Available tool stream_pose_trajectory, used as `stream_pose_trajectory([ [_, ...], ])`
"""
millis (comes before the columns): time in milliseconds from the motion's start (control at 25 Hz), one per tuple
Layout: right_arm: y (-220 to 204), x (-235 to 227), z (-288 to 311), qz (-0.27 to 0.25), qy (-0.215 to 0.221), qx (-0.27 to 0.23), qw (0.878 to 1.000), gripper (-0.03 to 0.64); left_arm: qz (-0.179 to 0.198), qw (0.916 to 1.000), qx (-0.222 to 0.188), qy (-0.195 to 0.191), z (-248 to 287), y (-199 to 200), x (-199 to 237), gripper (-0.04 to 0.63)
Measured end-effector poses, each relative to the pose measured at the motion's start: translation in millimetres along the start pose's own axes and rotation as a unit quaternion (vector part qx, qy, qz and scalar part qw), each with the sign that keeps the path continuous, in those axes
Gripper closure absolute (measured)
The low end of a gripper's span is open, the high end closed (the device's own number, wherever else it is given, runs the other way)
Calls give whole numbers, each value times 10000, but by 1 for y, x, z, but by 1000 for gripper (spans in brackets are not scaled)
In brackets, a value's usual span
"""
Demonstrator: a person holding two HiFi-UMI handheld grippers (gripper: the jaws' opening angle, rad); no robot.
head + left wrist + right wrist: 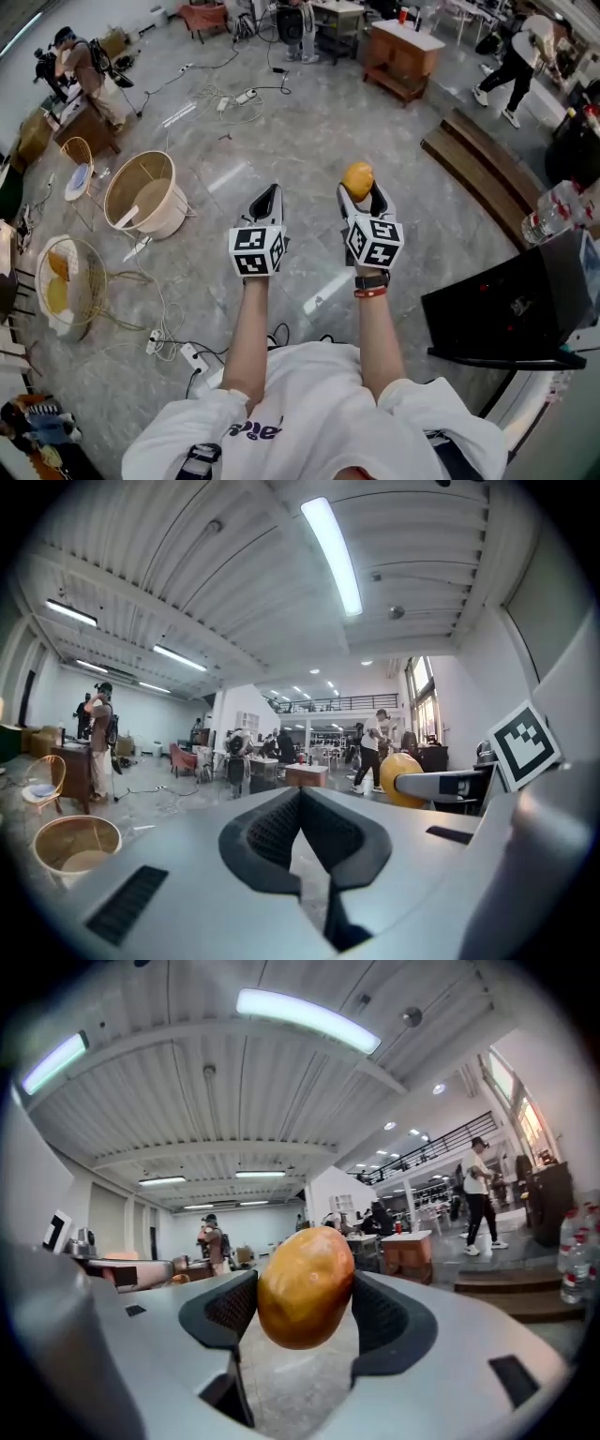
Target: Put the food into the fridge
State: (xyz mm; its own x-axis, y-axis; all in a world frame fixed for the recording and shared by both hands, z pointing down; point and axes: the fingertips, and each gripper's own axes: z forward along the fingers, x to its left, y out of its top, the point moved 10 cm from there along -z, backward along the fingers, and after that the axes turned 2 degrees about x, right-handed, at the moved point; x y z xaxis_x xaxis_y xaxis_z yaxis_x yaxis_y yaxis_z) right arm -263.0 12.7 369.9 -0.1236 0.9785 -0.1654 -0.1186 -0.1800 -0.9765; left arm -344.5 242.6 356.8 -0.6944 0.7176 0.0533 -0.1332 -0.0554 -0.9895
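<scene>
Starting at the left, the left gripper (267,193) is held with its jaws pressed together and nothing between them. Just to its right, the right gripper (362,199) is clamped on the fruit (305,1283), which is pinched between both pads and juts past their tips. Carrying is judged to be the step in hand; next the fridge must be reached and opened, probably by the free gripper. No fridge can be picked out with certainty. The fruit is rounded, orange-yellow, smooth and faintly mottled.
</scene>
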Motion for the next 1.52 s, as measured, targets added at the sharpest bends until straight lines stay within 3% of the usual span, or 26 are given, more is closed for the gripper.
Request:
stream_pose_trajectory([
  [120, 0, -30, -24, -148, -585, -31, 9982, 288, 35, 9995, 27, -324, 18, -1, -38, 577],
  [280, 0, -62, -50, -172, -1004, -41, 9948, 288, 165, 9955, 89, -928, 43, -5, -84, 577],
  [560, -1, -107, -108, -302, -2271, -30, 9734, 288, 363, 9780, 170, -2047, 82, -12, -158, 577],
  [720, 4, -136, -148, 8, -2944, -235, 9554, 288, 494, 9572, 211, -2843, 101, -9, -206, 577],
  [920, -4, -141, -194, 430, -3677, -251, 9286, 288, 545, 9288, 334, -3650, 100, -14, -244, 577],
  [1160, -15, -129, -220, 599, -4179, -286, 9061, 288, 520, 8995, 433, -4317, 105, -21, -265, 577],
  [1520, -37, -105, -263, 915, -4914, -409, 8651, 287, 596, 8403, 589, -5356, 91, -36, -302, 577],
])
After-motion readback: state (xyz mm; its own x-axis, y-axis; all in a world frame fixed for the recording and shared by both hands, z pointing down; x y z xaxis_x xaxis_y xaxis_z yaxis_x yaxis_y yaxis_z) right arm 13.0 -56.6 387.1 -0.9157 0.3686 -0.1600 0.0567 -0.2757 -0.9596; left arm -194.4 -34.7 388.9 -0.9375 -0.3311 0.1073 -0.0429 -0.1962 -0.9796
